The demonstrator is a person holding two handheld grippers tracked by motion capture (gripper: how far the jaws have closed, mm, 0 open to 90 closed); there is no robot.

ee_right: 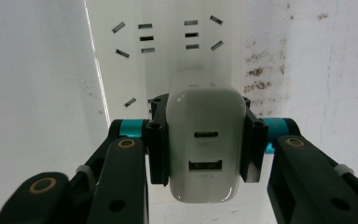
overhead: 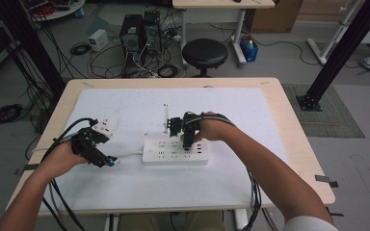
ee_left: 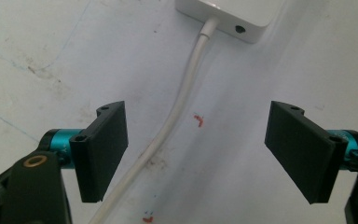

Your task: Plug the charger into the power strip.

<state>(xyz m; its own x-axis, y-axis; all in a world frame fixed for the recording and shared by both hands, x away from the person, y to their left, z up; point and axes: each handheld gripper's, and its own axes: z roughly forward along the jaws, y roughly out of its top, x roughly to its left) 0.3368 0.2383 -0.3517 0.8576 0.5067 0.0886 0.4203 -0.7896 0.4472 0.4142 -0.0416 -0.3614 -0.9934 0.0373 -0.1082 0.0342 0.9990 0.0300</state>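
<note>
Seen from above: a pale wooden table (overhead: 294, 125) topped by a scuffed white mat (overhead: 125, 103), set on a grey floor (overhead: 270, 62). Behind it, a round black stool (overhead: 204, 53) beside two dark computer towers (overhead: 139, 31) amid tangled cables (overhead: 101, 62) (a small white box (overhead: 98, 39) lying among them). Farther back, a second light-topped desk (overhead: 221, 4) on white legs, a blue container (overhead: 249, 48) at its foot. At right, a black slanted metal post (overhead: 342, 50) bolted near a dark floor mat (overhead: 327, 113). At left, more black framing and a coiled cable (overhead: 4, 113). Dim, even lighting.
</note>
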